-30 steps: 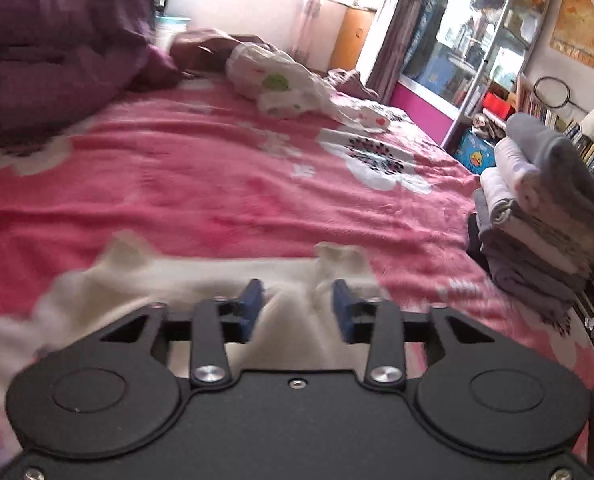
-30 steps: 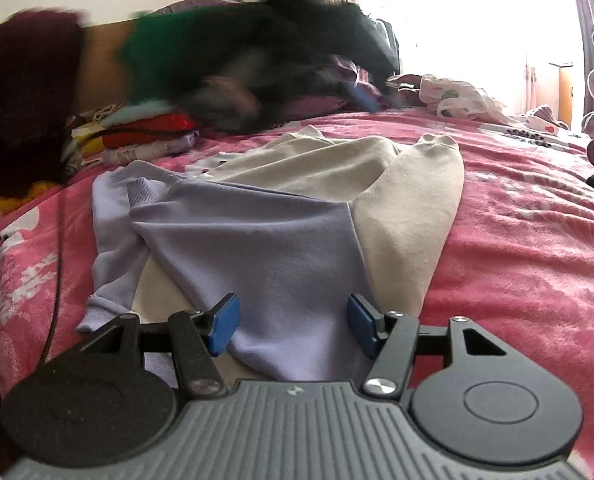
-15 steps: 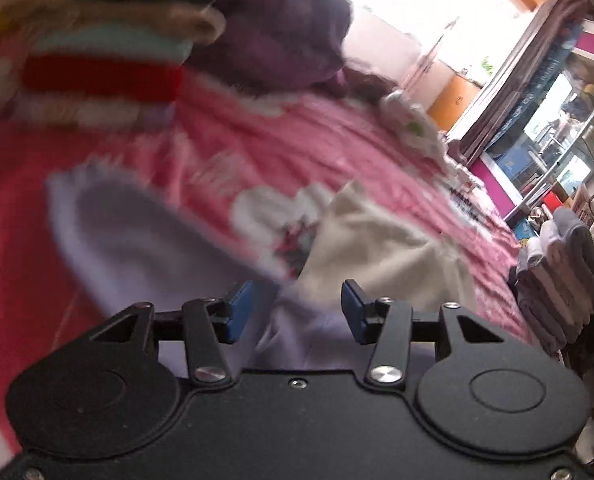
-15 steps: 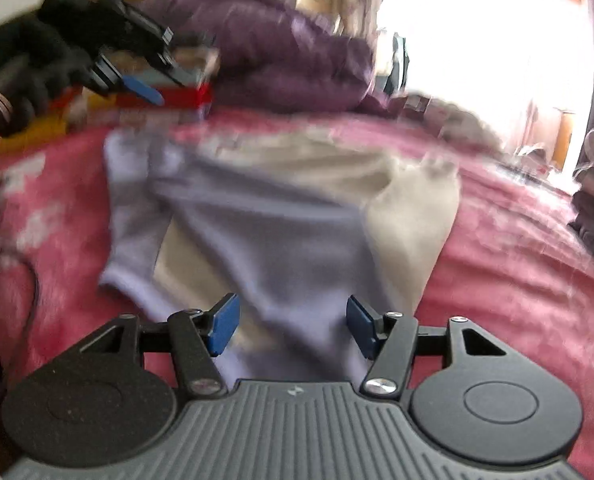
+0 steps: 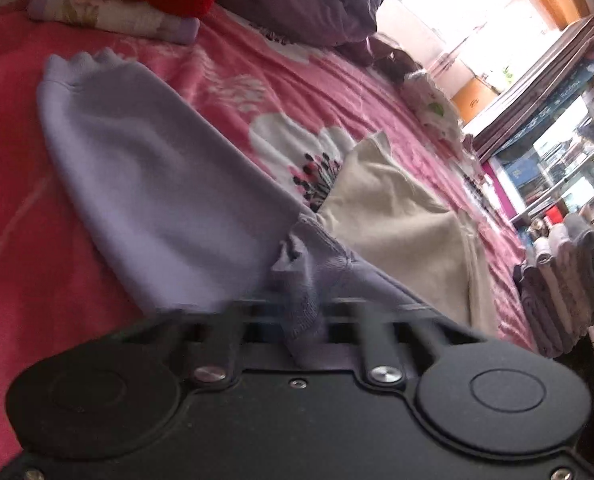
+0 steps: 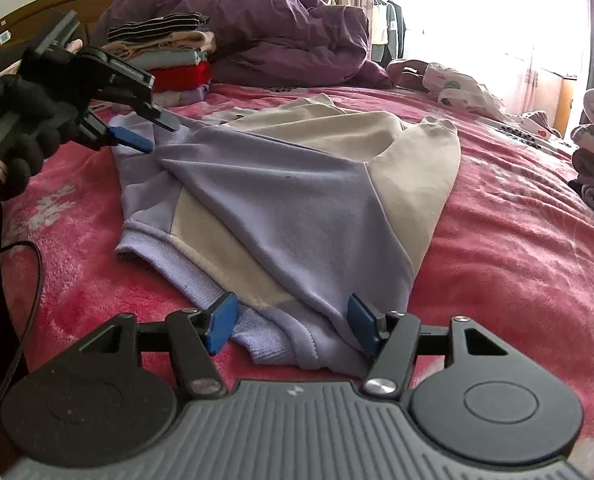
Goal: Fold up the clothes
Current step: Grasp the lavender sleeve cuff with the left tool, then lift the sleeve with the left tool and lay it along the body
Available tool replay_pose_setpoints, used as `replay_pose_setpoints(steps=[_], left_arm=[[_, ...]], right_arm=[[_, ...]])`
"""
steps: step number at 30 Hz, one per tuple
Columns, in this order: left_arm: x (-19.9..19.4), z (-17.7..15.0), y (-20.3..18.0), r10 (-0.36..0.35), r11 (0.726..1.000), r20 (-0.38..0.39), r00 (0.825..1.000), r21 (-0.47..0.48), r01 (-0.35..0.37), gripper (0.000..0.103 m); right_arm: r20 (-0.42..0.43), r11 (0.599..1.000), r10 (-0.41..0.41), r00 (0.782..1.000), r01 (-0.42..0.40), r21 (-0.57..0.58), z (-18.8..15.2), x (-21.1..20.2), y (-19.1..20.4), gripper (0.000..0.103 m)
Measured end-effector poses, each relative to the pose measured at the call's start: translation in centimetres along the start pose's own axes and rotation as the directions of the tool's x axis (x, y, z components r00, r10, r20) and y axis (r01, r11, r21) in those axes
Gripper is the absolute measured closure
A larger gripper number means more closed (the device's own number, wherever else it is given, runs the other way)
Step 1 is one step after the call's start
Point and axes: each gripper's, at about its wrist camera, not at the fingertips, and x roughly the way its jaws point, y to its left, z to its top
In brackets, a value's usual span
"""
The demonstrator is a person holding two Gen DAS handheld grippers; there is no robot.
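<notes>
Your left hand-held gripper [image 5: 303, 320] pinches the cuff [image 5: 309, 276] of the lilac-and-cream sweatshirt [image 6: 297, 200] lying on the bed [image 6: 517, 248], one sleeve already crossed over its body, your right hand-held gripper [image 6: 291, 328] gaping at the hem, so folding is partway.

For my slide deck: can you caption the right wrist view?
Open right gripper over the hem of a lavender-and-cream sweatshirt on a pink floral blanket.

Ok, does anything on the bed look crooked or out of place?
The lilac-and-cream sweatshirt lies askew on the pink blanket: a lilac panel is folded diagonally across it, and its ribbed hem curls up by the open right gripper. Nothing looks torn.
</notes>
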Motion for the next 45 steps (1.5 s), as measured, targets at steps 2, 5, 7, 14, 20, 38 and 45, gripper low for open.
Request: replay_pose_setpoints(steps=[2, 5, 7, 14, 20, 38, 45], left_arm=[[-0.9, 0.5, -0.9, -0.033, 0.999, 0.032, 0.999, -0.004, 0.033, 0.101], [-2.4, 1.7, -3.0, -0.093, 0.996, 0.070, 0.993, -0.003, 0.093, 0.101], [-3.0, 2.5, -4.4, -0.128, 0.992, 0.083, 0.988, -0.002, 0.129, 0.101], [-3.6, 3.6, -9.5, -0.202, 0.978, 0.091, 0.975, 0.071, 0.196, 0.101], [-3.4, 3.5, -12.0, -0.226, 0.968, 0.091, 0.970, 0.135, 0.213, 0.101], [0.6, 4.9, -16.6, -0.278, 0.949, 0.053, 0.959, 0.168, 0.265, 0.101], [4.3, 5.5, -19.1, -0.298, 0.943, 0.026, 0.954, 0.163, 0.290, 0.101]], right_arm=[[-0.002, 1.000, 0.002, 1.000, -0.002, 0.000, 0.0, 0.0, 0.0, 0.041], [-0.008, 1.000, 0.008, 1.000, -0.008, -0.003, 0.1, -0.2, -0.1, 0.041], [-0.012, 1.000, 0.012, 1.000, -0.012, -0.003, 0.2, -0.3, -0.1, 0.041], [-0.021, 1.000, 0.011, 1.000, -0.011, -0.006, 0.5, -0.4, -0.1, 0.041], [0.028, 0.998, -0.025, 0.999, 0.027, -0.049, 1.0, -1.2, 0.2, 0.045], [0.071, 1.000, -0.013, 0.997, 0.012, 0.006, 1.1, -1.2, -1.3, 0.047], [0.109, 0.998, -0.003, 0.994, -0.003, 0.059, 1.0, -2.1, -2.5, 0.051]])
